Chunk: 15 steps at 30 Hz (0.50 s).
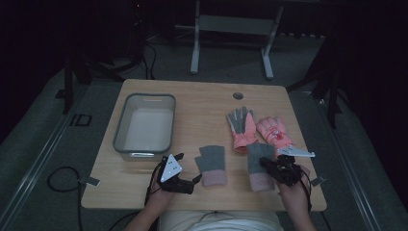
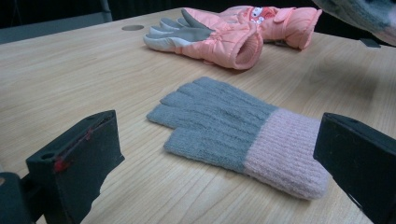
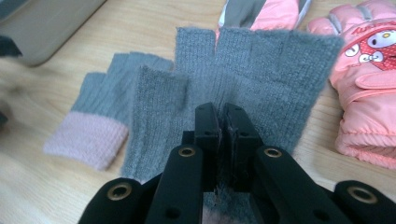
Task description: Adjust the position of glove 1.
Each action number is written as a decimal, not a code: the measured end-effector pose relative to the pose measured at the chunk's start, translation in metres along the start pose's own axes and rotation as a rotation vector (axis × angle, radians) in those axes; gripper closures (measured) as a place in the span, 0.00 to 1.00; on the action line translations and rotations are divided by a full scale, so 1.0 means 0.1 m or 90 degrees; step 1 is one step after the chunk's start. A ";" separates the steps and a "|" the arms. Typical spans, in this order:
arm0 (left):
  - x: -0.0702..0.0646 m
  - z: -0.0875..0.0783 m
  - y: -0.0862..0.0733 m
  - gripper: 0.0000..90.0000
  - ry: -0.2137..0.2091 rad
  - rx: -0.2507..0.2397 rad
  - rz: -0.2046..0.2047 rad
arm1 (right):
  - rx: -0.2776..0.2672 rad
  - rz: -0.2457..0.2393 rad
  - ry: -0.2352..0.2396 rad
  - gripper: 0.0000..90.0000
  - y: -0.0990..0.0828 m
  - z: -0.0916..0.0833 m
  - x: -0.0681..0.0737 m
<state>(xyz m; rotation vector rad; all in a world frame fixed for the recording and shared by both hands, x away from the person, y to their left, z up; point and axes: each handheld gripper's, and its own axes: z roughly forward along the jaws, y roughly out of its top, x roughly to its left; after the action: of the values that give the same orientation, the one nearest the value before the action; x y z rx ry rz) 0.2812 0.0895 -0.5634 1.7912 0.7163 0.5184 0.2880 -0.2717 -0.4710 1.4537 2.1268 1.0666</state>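
The work in hand looks like gathering the gloves into the grey bin (image 1: 144,122). The right gripper (image 1: 276,166) is clenched on the right-hand grey knit glove (image 3: 243,70), its fingers (image 3: 210,135) pinching the fabric near the middle of the palm, just above the pink cuff. In the right gripper view the glove fans out beyond the closed tips and seems slightly raised off the worktop (image 1: 207,106), though I cannot tell whether the cuff end has left the wood.

To carry this through well, I judge it best to lift straight up until the whole glove hangs free before travelling. The knit is limp and will droop on both sides of the pinch, so it could drag across the other grey knit glove (image 1: 210,165) or catch the bin's rim. The route to the bin passes over that second glove and the left gripper (image 1: 185,180), so height matters. Release only once the glove hangs inside the bin walls.

The left gripper is released, its fingers (image 2: 79,158) spread wide and low over the worktop. The second knit glove lies flat between and beyond them, cuff toward the right-hand finger, not touching either. Two pink ski gloves (image 1: 257,130) lie farther back, just beside each other, well apart from both grippers.
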 end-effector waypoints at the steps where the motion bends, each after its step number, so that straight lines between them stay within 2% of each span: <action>1: 0.00 0.00 0.00 0.00 0.000 0.000 0.000 | -0.005 0.011 -0.008 0.95 -0.01 0.00 0.01; 4: 0.00 0.00 0.00 0.00 -0.001 0.000 0.002 | -0.005 0.025 -0.030 0.95 -0.06 0.05 0.03; 8: 0.00 0.00 0.00 0.00 -0.001 0.000 0.001 | 0.013 0.034 -0.046 0.94 -0.16 0.19 0.04; 12: 0.00 0.00 0.00 0.00 -0.001 0.000 -0.001 | 0.040 0.059 -0.055 0.94 -0.26 0.38 -0.01; 15: 0.00 0.00 0.00 0.00 -0.002 0.000 0.002 | 0.057 0.062 -0.059 0.94 -0.32 0.48 -0.02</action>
<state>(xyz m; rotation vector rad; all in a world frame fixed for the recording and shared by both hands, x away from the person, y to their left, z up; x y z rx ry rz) 0.2812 0.0895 -0.5633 1.7926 0.7120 0.5171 0.3003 -0.2609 -0.5265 1.6306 2.0821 0.9293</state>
